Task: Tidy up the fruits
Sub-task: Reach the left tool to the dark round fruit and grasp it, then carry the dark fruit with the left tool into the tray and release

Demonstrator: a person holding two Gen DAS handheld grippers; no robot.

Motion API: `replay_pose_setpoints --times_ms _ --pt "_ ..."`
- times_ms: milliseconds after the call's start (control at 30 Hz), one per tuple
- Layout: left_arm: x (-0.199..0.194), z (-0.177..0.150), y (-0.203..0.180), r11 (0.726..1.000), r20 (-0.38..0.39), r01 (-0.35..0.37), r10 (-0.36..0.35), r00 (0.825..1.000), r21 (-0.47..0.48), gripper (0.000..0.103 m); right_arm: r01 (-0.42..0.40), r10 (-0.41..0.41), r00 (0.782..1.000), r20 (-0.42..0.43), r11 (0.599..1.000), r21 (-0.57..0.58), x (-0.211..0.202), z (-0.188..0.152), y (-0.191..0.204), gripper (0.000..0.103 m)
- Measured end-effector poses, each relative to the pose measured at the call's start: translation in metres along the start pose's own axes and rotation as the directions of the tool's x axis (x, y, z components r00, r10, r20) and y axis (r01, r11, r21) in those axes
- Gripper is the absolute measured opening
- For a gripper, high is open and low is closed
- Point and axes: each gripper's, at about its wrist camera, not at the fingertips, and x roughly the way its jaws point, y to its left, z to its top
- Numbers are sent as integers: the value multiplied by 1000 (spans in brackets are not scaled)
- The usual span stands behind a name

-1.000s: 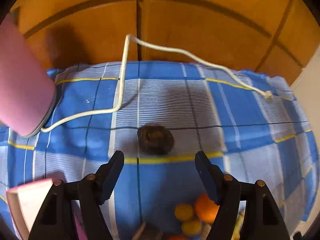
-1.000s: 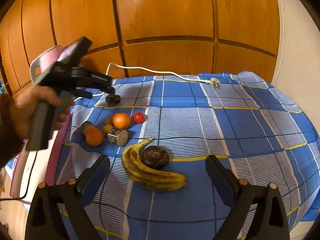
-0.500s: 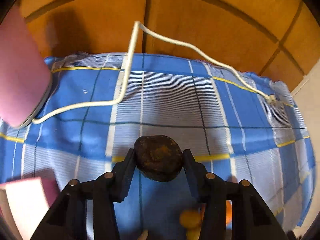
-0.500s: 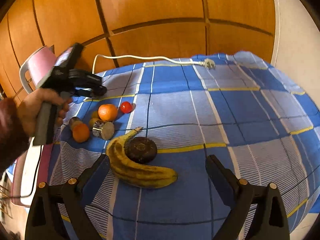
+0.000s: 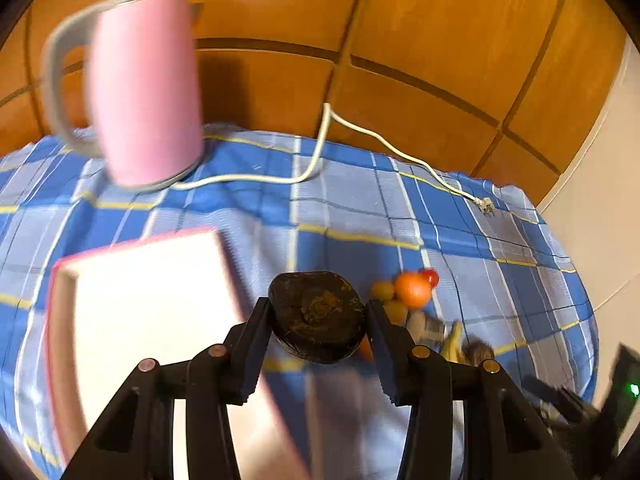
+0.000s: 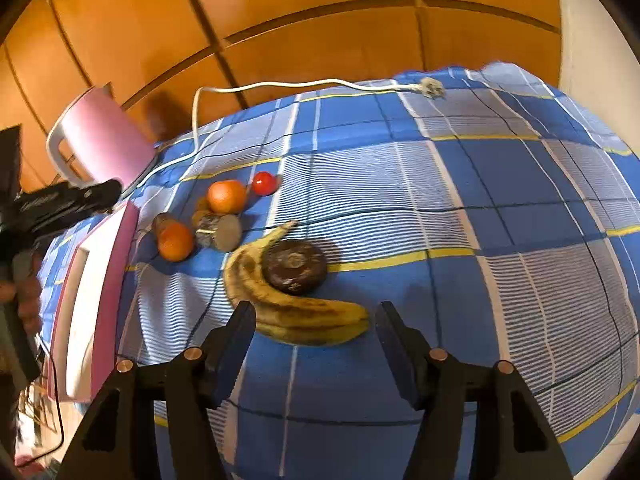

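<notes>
On the counter, covered with a blue checked cloth, the fruits lie in a loose cluster toward the left side of the right wrist view. A spotted banana curves around a dark, flattened round fruit that touches its inner side. Behind them sit two oranges, a small red fruit just beside the farther orange, and a short grey-brown cylindrical piece between the oranges.

The left gripper is clenched on a second dark round fruit: both fingers press against its sides, and it hangs above the cloth, with a pale pink-edged tray blurred beneath and to the left. In that view the orange cluster shows just to the right of the held fruit.

The right gripper hovers low over the near end of the banana. Its fingers have just been closing in, but they stand apart on either side of the banana's tip without pressing on it, so nothing is grasped.

A pink kettle stands at the far left edge of the counter, its white cord trailing across the cloth to a loose plug. Orange wooden panels form the backdrop.
</notes>
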Motion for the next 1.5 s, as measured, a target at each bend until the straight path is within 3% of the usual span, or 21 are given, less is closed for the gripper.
replay_pose_setpoints --times_ms 300,400,533,733,867,1133,1200,1267,1333,1500 --pt "-43 -64 46 997 2 -50 50 999 -67 48 -67 55 996 -73 984 -166 10 1 31 63" --pt "-49 -77 60 994 -9 -67 67 998 -89 48 -80 52 992 -118 966 -248 20 8 38 56" --pt "-50 -85 75 989 -15 -88 87 996 -116 48 -94 34 984 -177 934 -344 29 14 40 56" --pt "-42 -78 91 983 -22 -130 128 992 -133 48 -115 -9 968 -252 873 -474 31 15 50 56" --pt "-32 -65 97 984 -24 -146 144 989 -105 48 -146 1 958 -285 861 -486 33 18 47 56" --pt "-10 -47 110 980 -35 -166 164 986 -111 48 -167 -75 920 -384 812 -560 57 22 43 56" --pt "-8 -39 114 977 -29 -173 171 985 -127 48 -199 -57 917 -396 794 -575 54 21 50 37" --pt "-3 -32 116 974 -24 -184 183 983 -129 48 -242 -15 913 -408 785 -571 47 18 56 34" --pt "4 -26 120 973 -36 -186 183 982 -135 48 -230 -32 917 -398 772 -593 48 14 61 34" --pt "19 -11 132 959 -42 -238 234 971 -153 50 -232 -20 913 -407 796 -560 56 14 61 34"
